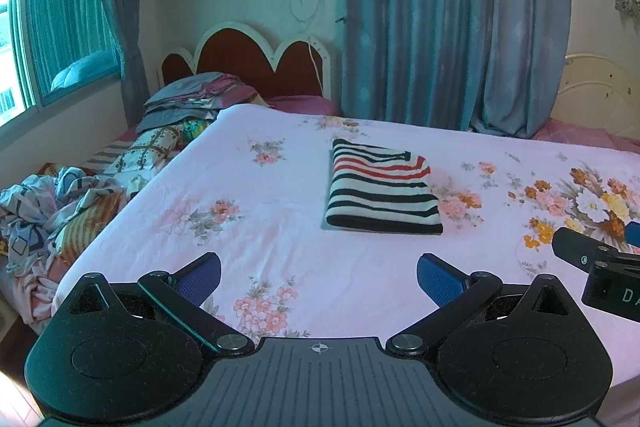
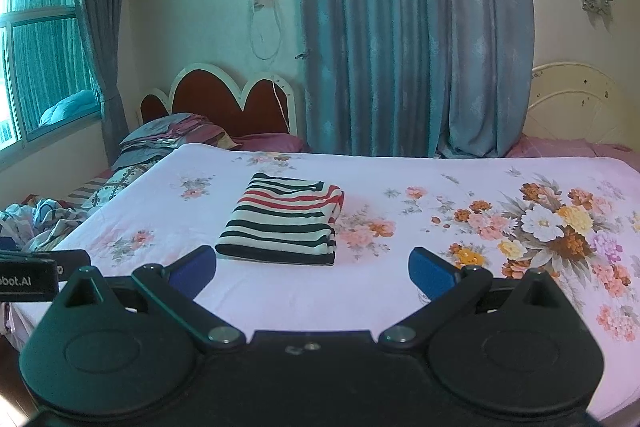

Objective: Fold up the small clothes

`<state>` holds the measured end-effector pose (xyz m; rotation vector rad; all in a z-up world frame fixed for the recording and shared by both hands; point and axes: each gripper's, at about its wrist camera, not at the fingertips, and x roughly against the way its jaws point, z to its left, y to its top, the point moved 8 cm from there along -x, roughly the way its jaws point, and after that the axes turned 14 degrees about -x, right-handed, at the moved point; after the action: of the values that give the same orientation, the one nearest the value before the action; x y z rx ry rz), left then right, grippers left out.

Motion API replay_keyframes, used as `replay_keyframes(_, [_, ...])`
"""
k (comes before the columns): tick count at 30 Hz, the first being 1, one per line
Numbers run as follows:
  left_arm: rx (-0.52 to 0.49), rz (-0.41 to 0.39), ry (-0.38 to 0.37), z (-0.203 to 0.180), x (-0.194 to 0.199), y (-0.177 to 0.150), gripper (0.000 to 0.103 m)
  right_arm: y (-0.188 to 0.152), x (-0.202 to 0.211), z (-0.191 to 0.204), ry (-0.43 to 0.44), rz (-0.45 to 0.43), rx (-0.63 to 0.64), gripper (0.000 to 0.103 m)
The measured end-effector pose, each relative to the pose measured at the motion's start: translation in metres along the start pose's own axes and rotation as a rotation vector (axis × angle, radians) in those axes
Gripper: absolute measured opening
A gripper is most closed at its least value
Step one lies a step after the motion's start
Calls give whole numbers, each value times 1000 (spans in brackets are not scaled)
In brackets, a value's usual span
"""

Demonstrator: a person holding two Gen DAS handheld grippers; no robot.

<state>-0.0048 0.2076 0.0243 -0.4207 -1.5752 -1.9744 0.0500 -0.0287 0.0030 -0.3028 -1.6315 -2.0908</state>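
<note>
A striped garment (image 1: 380, 187) in white, black and red lies folded into a neat rectangle on the pink floral bedsheet (image 1: 280, 227). It also shows in the right wrist view (image 2: 282, 221). My left gripper (image 1: 319, 277) is open and empty, held back from the garment near the bed's front edge. My right gripper (image 2: 312, 271) is open and empty, just short of the garment's near edge. Part of the right gripper (image 1: 592, 259) shows at the right of the left wrist view. Part of the left gripper (image 2: 36, 271) shows at the left of the right wrist view.
A heap of loose clothes (image 1: 48, 211) lies off the bed's left side. Stacked bedding (image 1: 192, 103) sits by a red headboard (image 1: 256, 63). A blue curtain (image 1: 452, 19) hangs behind the bed. A window (image 1: 40, 27) is at the left.
</note>
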Motion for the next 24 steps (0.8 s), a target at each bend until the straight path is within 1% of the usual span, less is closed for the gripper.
replay_keyframes(24, [-12,18,-10,-3,-11,0,103,-4,-6,1,3,13,2,102])
